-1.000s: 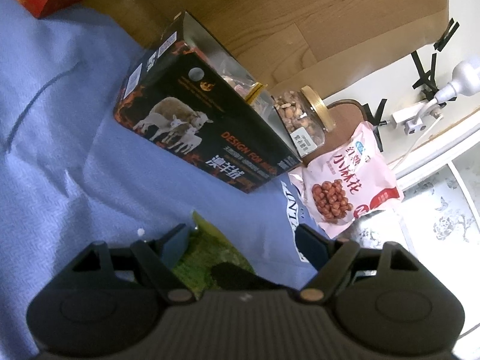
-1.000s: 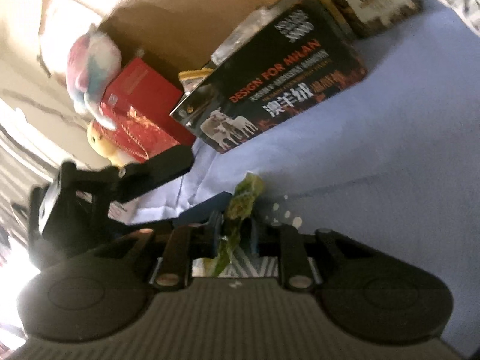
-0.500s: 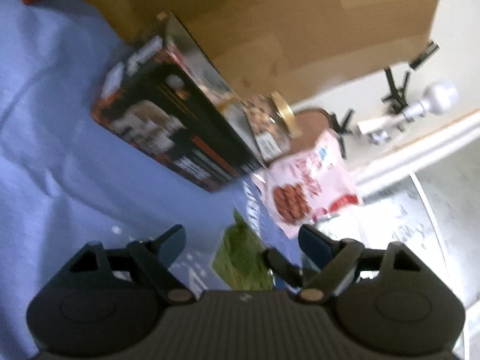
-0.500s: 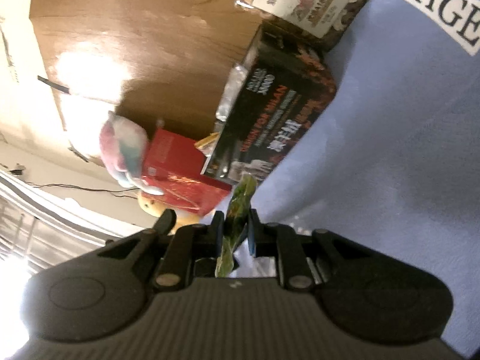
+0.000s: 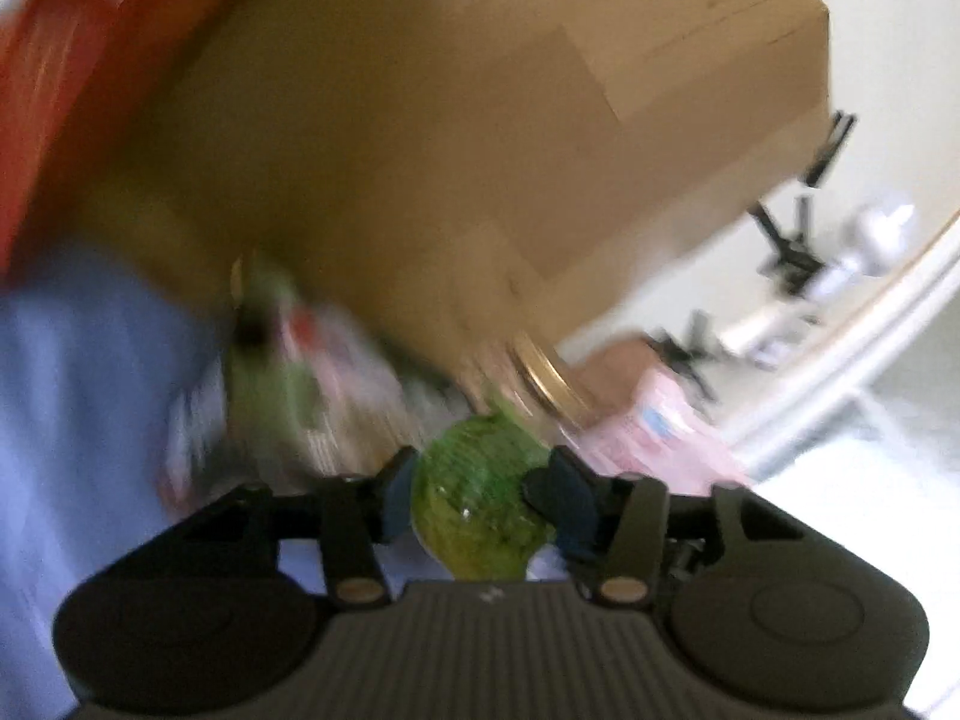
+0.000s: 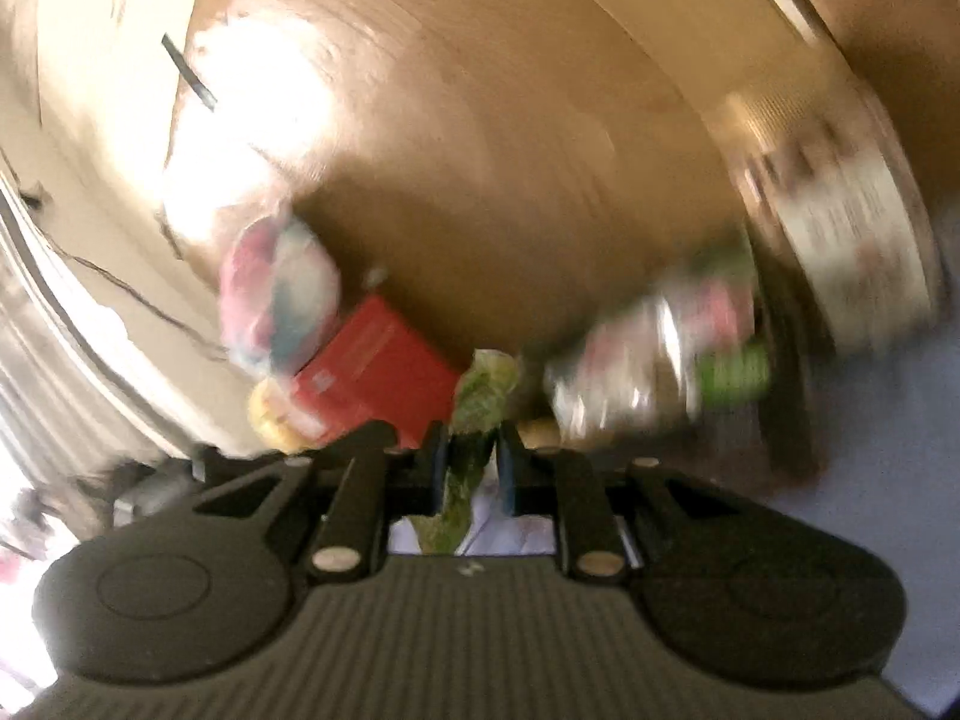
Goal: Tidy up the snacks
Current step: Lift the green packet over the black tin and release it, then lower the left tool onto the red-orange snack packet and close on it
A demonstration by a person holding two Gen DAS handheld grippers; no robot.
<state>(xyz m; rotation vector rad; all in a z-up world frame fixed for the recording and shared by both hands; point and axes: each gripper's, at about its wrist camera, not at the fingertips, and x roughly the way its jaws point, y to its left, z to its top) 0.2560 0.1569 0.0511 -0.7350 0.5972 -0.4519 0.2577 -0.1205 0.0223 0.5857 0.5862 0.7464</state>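
Observation:
Both views are blurred by motion. My right gripper [image 6: 471, 456] is shut on a green snack packet [image 6: 480, 402], which sticks up between the fingers. In the left wrist view the same green packet [image 5: 480, 498] sits between the fingers of my left gripper [image 5: 480, 492], whose jaws have narrowed to its sides. Ahead lie blurred snack packets in the box [image 5: 312, 396] and a nut jar with a gold lid [image 5: 546, 384]. The jar [image 6: 840, 210] and the packets [image 6: 654, 354] also show in the right wrist view.
A pink peanut bag [image 5: 660, 438] lies right of the jar on the blue cloth [image 5: 90, 390]. A red box [image 6: 372, 372] and a plush toy [image 6: 276, 300] stand to the left. A brown wooden headboard [image 5: 480, 120] rises behind everything.
Both grippers swung up and forward towards the box of snacks. The left gripper's jaws went from wide open to narrow around the green packet. The right stays shut on it.

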